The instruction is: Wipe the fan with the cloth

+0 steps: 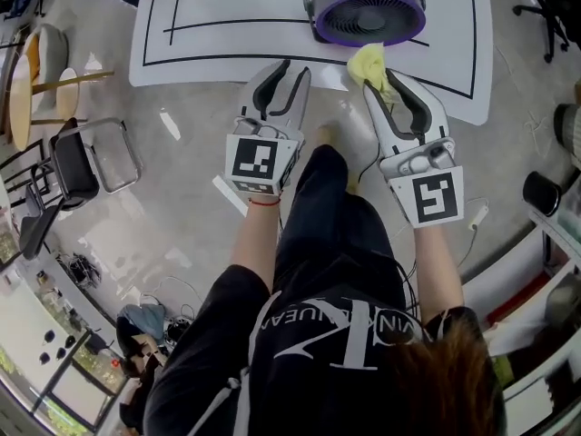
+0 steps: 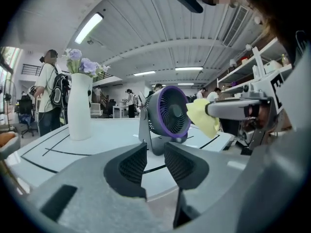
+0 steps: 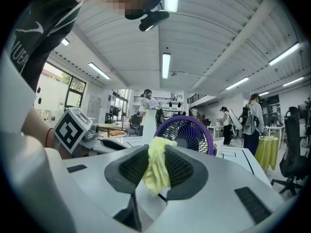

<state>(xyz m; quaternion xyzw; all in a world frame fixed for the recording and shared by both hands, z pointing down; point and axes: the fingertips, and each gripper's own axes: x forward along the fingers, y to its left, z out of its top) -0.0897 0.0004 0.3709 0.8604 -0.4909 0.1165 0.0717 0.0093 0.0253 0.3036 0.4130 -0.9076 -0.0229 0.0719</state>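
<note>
A grey fan with a purple rim [image 1: 368, 7] [image 2: 167, 113] [image 3: 187, 130] stands on the white table [image 1: 227, 44] near its front edge. My right gripper [image 1: 386, 84] [image 3: 156, 154] is shut on a yellow cloth [image 1: 370, 66] [image 3: 156, 169], which is bunched between the pads and held just in front of the fan's rim. In the left gripper view the cloth [image 2: 203, 118] hangs beside the fan's right side. My left gripper [image 1: 289, 69] [image 2: 155, 152] is open and holds nothing. It sits at the table's front edge, left of the fan.
A white vase with flowers [image 2: 79, 108] [image 3: 149, 126] stands on the table left of the fan. Black lines mark the tabletop. A black chair [image 1: 86, 162] and stools [image 1: 41, 71] are on the floor at left, and an office chair [image 1: 545, 7] at far right. People stand in the background.
</note>
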